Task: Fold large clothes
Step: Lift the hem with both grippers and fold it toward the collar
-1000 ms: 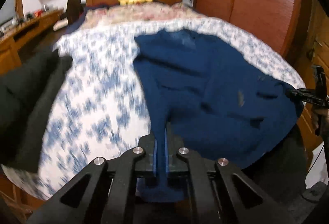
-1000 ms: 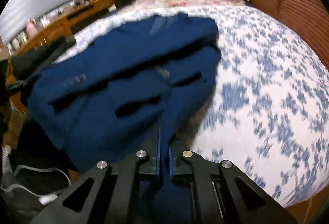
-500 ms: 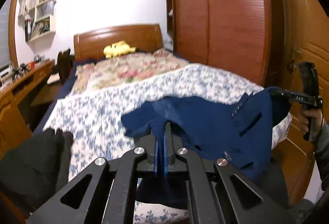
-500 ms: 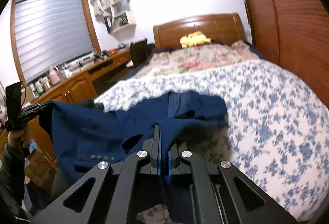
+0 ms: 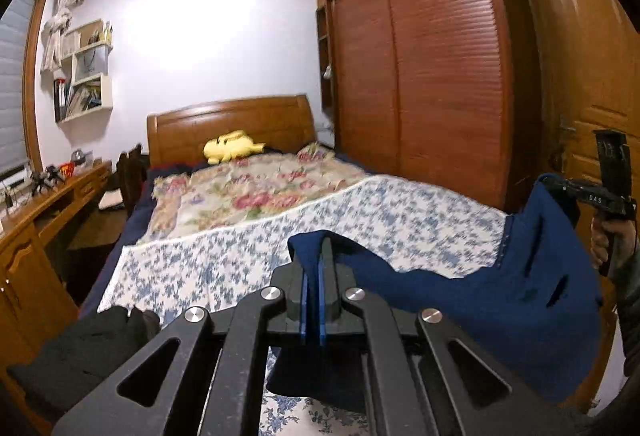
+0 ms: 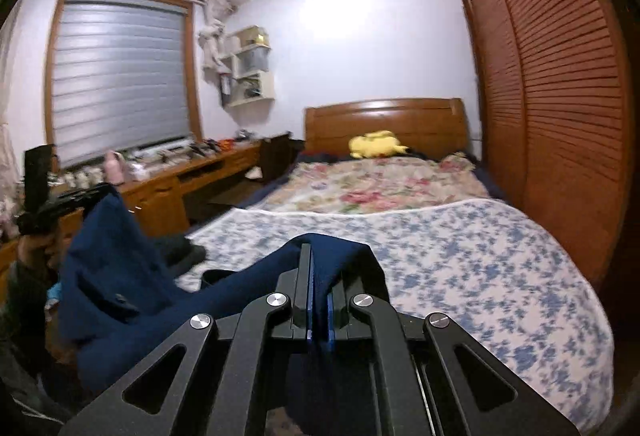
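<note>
We hold the navy jacket (image 5: 520, 300) aloft at lower frame — left gripper (image 5: 314, 276) and right gripper (image 6: 319, 284) both clamped on its edge. Advice: keep it taut and level before lowering onto the bed (image 6: 480, 256).

The navy blue jacket (image 5: 520, 300), a large garment with a buttoned pocket flap, hangs stretched in the air above the near end of the bed (image 5: 400, 212), pinched at two upper edges and sagging in between.
</note>
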Tool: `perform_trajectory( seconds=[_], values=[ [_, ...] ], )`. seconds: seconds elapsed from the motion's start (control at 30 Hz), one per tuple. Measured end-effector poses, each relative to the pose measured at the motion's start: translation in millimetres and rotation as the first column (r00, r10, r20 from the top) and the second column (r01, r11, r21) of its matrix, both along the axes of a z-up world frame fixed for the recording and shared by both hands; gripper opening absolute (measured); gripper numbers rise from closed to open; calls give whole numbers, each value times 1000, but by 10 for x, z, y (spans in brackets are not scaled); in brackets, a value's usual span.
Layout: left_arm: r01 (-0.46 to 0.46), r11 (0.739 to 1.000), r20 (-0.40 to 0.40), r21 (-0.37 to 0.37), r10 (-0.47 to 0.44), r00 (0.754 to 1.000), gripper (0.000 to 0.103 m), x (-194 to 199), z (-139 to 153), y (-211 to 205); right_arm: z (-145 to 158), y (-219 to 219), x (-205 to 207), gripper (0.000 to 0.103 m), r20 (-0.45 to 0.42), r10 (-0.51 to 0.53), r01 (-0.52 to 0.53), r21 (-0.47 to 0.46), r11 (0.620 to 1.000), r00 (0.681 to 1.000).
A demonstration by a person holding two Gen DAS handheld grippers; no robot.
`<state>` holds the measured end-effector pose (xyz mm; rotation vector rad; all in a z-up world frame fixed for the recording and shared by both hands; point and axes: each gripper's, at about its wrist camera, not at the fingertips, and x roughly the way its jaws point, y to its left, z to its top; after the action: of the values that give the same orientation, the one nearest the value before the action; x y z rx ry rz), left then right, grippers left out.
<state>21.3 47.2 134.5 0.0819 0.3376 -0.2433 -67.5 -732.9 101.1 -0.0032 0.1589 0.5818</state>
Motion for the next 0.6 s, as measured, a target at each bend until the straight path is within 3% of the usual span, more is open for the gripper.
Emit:
perform_trajectory(
  seconds=[0.27, 0.47, 0.53, 0.6],
  values=[
    [-100, 994, -162, -36, 92, 983, 4, 984, -851, 135, -524, 502, 1049, 4, -152, -129, 101, -182, 978, 980],
    [-114, 993, -225, -29, 105, 969, 4, 1353, -1375, -50, -975, 972, 1652, 5, -222, -184, 117, -283, 952, 958],
    [-133, 991, -223, -16, 126, 967, 4, 1392, -1499, -88, -1142, 1094, 1739, 11, -224, -229, 147, -330, 932, 947],
    [-140, 990, -222, -19, 132, 966, 4, 1389, -1593, -84, -1261, 1155, 1768, 25, -238, -267, 173, -353, 920, 934]
  ],
)
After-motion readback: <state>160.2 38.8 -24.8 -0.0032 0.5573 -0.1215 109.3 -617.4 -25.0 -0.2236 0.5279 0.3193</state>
